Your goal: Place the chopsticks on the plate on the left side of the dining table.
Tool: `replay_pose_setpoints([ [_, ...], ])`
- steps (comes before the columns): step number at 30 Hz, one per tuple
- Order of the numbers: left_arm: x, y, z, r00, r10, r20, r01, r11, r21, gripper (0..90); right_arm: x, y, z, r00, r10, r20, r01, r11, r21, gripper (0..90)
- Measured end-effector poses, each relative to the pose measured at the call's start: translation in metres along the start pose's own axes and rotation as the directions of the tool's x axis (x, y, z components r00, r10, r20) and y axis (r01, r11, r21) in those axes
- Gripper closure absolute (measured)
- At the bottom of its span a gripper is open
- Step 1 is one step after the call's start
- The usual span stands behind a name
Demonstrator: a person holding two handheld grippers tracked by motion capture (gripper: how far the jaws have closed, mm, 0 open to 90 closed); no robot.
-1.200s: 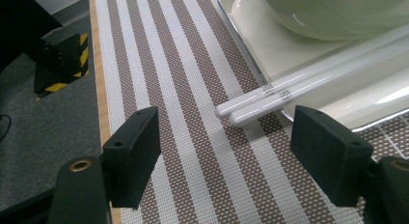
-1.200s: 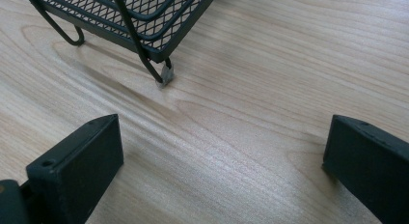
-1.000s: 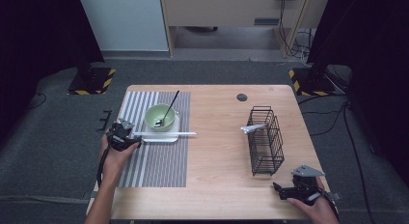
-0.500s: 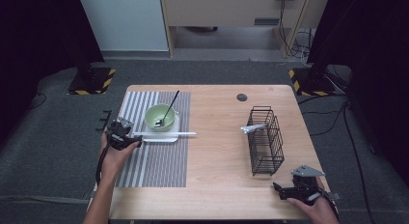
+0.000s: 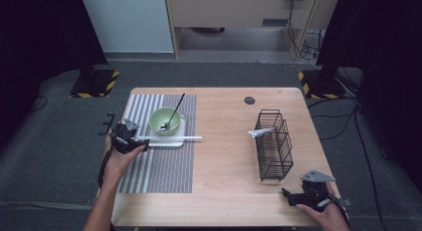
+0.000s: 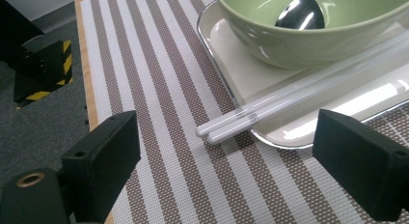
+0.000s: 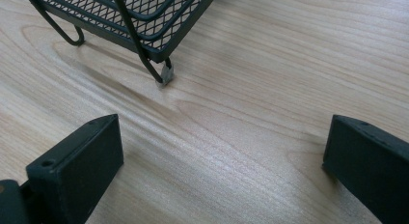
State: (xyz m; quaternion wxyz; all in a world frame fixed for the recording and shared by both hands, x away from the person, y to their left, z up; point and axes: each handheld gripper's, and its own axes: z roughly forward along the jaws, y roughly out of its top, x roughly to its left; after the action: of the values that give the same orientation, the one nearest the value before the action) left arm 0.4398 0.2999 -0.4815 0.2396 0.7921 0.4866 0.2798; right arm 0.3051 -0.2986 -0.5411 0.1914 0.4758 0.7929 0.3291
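My left gripper (image 5: 142, 143) has just been opening its fingers; they stand wide, gripping nothing, with the white chopsticks (image 6: 289, 96) lying ahead across the tray (image 6: 226, 55) beside the green bowl (image 5: 164, 120). My right gripper (image 5: 291, 195) rests fingers apart on the tabletop (image 5: 224, 141) near the wire basket (image 5: 273, 144).

Green bowl (image 6: 308, 35) cut off at top edge, chopsticks' (image 6: 299, 93) far ends cut off right.

A glossy green bowl (image 6: 308, 38) holds a polished metal spoon (image 6: 300, 12). Smooth white plastic chopsticks (image 6: 270, 113) lie on a shiny tray (image 6: 226, 64). The striped mat (image 6: 159, 89) looks woven; the worktop (image 7: 251, 98) is matt wood.
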Motion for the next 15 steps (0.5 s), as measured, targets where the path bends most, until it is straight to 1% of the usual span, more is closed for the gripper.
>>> replay_pose_setpoints([
  [5,-0.0013,0.0032,0.0005,0.9998,0.005,0.018,-0.005,1.0000,0.001,7.8,-0.0001,0.0000,0.0000,1.0000,-0.001,0.000,0.001,1.000,0.001,0.5],
  [8,-0.0018,0.0037,0.0009,0.9992,-0.004,0.039,0.004,1.0000,-0.002,7.5,0.0000,0.0000,0.0000,1.0000,0.000,0.000,0.000,1.000,0.000,0.4],
  [9,-0.0018,0.0037,0.0009,0.9992,-0.004,0.039,0.004,1.0000,-0.002,7.5,0.0000,0.0000,0.0000,1.0000,0.000,0.000,0.000,1.000,0.000,0.4],
  [12,-0.0038,0.0055,-0.0011,0.9982,0.000,0.060,0.000,0.9999,-0.016,7.2,0.0001,0.0000,0.0000,1.0000,0.002,0.000,-0.002,1.000,-0.001,0.4],
  [13,-0.0038,0.0055,-0.0011,0.9982,0.000,0.060,0.000,0.9999,-0.016,7.0,0.0001,0.0000,0.0000,1.0000,0.001,0.000,-0.001,1.000,0.000,0.4],
  [14,-0.0045,0.0062,-0.0031,0.9973,-0.001,0.073,0.003,0.9996,-0.030,7.0,0.0000,0.0000,0.0000,1.0000,0.000,0.000,0.000,1.000,0.000,0.4],
  [15,-0.0049,0.0065,-0.0040,0.9970,0.000,0.078,0.003,0.9993,-0.036,6.8,0.0000,0.0000,0.0000,1.0000,0.000,0.000,0.000,1.000,0.000,0.4],
])
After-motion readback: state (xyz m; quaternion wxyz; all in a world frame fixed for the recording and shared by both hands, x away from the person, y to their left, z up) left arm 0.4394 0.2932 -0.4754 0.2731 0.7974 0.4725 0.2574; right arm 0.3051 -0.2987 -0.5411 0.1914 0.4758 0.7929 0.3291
